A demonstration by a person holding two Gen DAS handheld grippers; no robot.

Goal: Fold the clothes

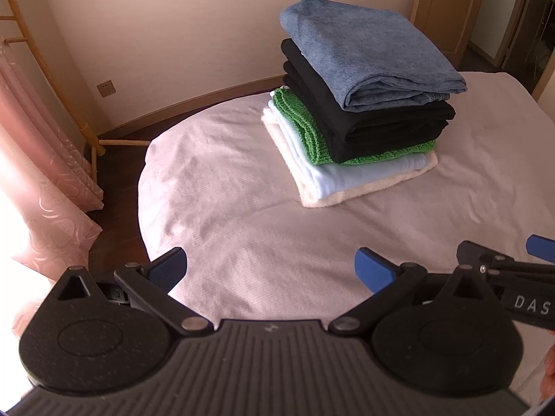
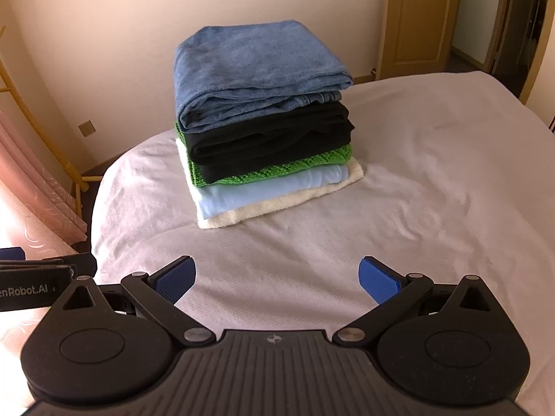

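Note:
A stack of folded clothes [image 1: 360, 104] sits on the white bed [image 1: 242, 215]. From the top: a blue garment [image 1: 367, 48], a black one [image 1: 381, 124], a green knit [image 1: 312, 131], a pale blue one [image 1: 347, 176] and a cream one [image 1: 333, 197] at the bottom. The stack also shows in the right wrist view [image 2: 263, 121]. My left gripper [image 1: 270, 267] is open and empty, above the bed in front of the stack. My right gripper [image 2: 277, 277] is open and empty, also short of the stack; it shows at the right edge of the left wrist view [image 1: 513, 267].
A pink curtain [image 1: 38, 180] and a wooden rack [image 1: 52, 69] stand at the left past the bed's edge. A wall with a socket [image 1: 104, 87] is behind the bed. A wooden door [image 2: 416, 17] is at the back right.

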